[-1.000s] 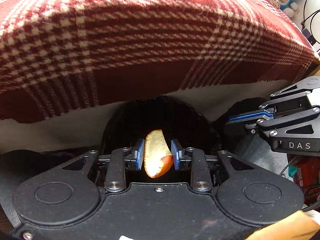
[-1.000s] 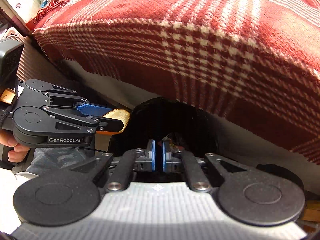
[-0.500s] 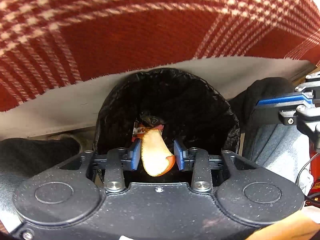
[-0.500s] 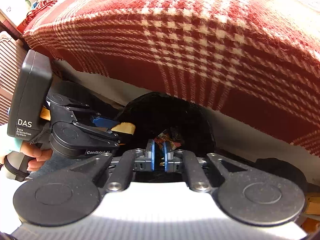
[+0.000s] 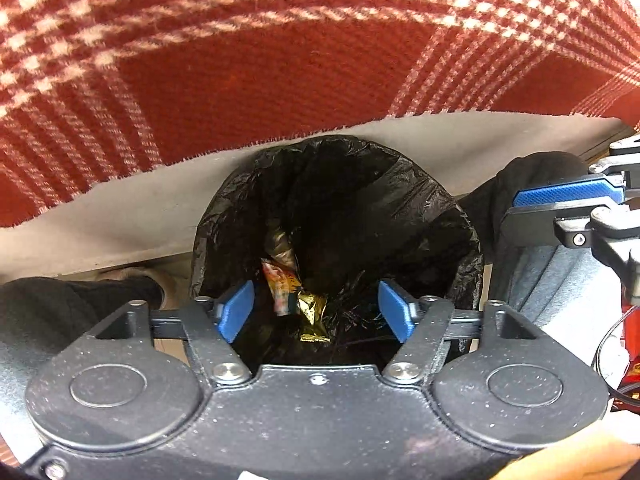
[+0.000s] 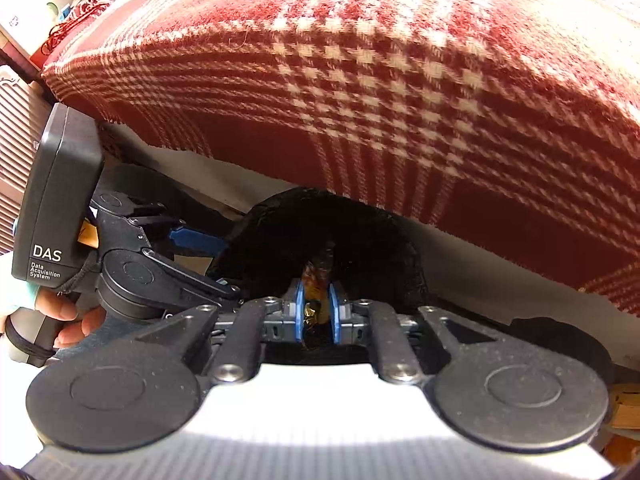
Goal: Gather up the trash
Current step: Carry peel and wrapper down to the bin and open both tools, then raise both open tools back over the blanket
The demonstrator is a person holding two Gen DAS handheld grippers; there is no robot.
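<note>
A bin lined with a black bag (image 5: 400,168) stands on the floor right under my left gripper (image 5: 316,310). The left jaws are opening wide over its mouth, with nothing between the blue pads (image 5: 236,312). A colourful wrapper (image 5: 280,284) and a gold wrapper (image 5: 312,312) lie deep in the bag. My right gripper (image 6: 316,308) hangs over the same bin (image 6: 360,232). Its jaws are opening a little, and through the narrow gap I see the wrappers (image 6: 314,288) down in the bag. Each view shows the other gripper beside the bin: left gripper (image 6: 216,264), right gripper (image 5: 520,212).
A red and white plaid blanket (image 5: 280,60) hangs over a pale cushion edge (image 5: 120,216) just behind the bin. Dark and grey cloth (image 5: 48,312) flanks the bin on both sides. A hand (image 6: 68,312) holds the left gripper's handle.
The orange peel that the left gripper held has left its jaws, which opened wide over the bin. The right jaws have parted from shut. The left gripper came down closer to the bin.
</note>
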